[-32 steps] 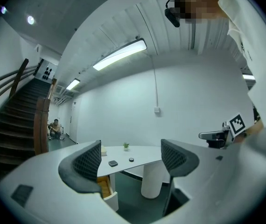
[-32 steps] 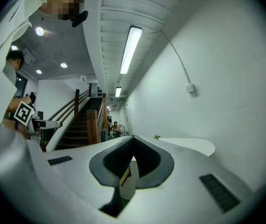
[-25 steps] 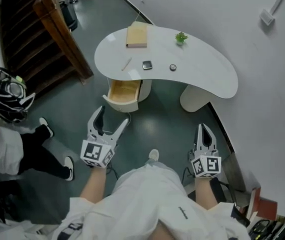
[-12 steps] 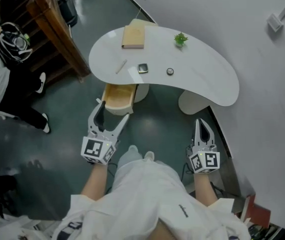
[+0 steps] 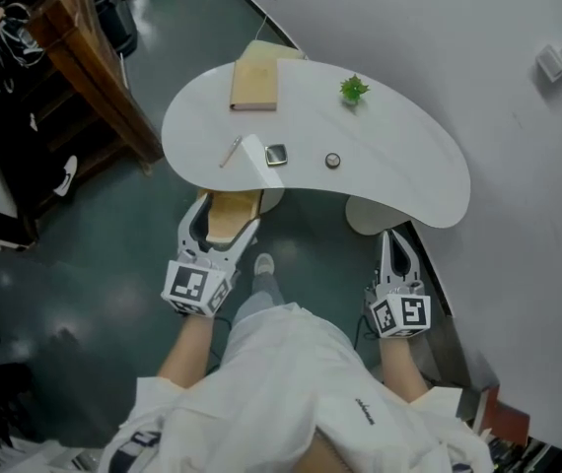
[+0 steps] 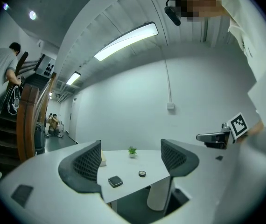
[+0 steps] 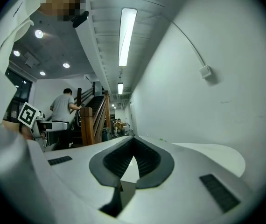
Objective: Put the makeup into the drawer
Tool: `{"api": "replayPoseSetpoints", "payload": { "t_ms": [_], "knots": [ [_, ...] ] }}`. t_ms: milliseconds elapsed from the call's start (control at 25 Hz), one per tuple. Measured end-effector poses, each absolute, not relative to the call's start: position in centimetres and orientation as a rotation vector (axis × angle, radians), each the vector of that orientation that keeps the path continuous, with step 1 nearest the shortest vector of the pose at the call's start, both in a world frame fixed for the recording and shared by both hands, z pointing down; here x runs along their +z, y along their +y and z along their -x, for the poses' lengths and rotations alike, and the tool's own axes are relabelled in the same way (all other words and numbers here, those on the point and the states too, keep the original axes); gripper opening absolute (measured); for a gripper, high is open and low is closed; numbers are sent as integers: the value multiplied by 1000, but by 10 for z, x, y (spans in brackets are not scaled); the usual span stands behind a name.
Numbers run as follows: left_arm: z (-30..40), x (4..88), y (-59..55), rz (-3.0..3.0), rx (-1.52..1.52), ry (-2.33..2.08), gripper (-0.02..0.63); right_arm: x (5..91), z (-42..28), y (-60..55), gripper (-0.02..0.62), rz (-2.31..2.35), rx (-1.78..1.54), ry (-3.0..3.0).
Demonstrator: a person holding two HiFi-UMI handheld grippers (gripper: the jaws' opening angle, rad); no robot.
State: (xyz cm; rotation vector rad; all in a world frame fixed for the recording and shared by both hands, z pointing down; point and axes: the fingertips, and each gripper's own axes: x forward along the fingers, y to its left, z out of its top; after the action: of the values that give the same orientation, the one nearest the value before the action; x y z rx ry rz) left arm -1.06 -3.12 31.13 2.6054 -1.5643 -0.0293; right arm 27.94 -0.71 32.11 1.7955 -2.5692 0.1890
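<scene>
On the white curved table lie a square black compact, a small round compact and a thin stick-like piece. An open wooden drawer juts out under the table's near left edge. My left gripper is open and empty, its fingers over the drawer front. The left gripper view shows the square compact and the round compact between my left gripper's spread jaws, still far off. My right gripper is shut and empty, near the table's pedestal; its jaws meet.
A tan book and a small potted plant sit at the table's far side. A wooden stair rail rises at left, with a person by the stairs. The white wall runs close on the right.
I have stepped toward the table: both grippers are nearer it, and the left one has reached the open drawer. The person at left has walked off to the stairs.
</scene>
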Motion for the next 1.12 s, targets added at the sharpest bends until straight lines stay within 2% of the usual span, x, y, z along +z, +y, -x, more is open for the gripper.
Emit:
{"api": "replayPoseSetpoints", "payload": {
  "t_ms": [400, 1120],
  "knots": [
    [11, 357, -159, -2555, 102, -1458, 383, 335, -218, -134, 17, -1764, 238, -2542],
    [-30, 469, -275, -2415, 316, -1346, 383, 426, -152, -257, 17, -1538, 373, -2502]
  ]
}}
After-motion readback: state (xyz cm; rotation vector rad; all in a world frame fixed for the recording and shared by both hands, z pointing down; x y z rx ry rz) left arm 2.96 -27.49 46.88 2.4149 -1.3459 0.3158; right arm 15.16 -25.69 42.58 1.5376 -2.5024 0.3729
